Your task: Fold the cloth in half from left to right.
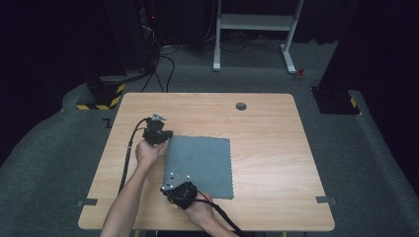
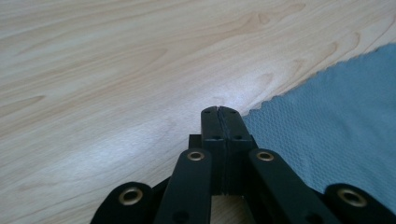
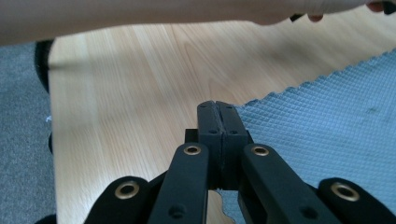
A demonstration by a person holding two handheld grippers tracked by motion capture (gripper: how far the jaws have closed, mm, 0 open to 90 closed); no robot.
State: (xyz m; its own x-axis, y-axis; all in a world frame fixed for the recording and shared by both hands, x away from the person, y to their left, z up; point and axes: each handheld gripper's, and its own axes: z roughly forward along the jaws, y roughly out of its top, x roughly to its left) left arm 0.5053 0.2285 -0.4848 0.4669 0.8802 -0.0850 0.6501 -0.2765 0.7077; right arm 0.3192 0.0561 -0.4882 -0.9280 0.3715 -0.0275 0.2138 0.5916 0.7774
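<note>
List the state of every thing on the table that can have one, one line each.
grey cloth: spread flat on the table, its left edge lifted where both tongs hold it.
left tongs: shut on the cloth's far left corner.
right tongs: shut on the cloth's near left corner.
table: bare wood around the cloth.

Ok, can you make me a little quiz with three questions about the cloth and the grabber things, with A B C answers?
1. Where do both grippers meet the cloth?
A. at its left edge
B. at its right edge
C. in its middle

2. What colour is the cloth?
A. red
B. grey-blue
C. yellow

3. How do the jaws of the left gripper and right gripper stand?
A. wide open
B. half open
C. shut

Answers: 1 A, the high view shows both hands at the cloth's left edge on the table. 2 B, every view shows it grey-blue. 3 C, each gripper view shows its jaws pressed together at a cloth corner.
</note>
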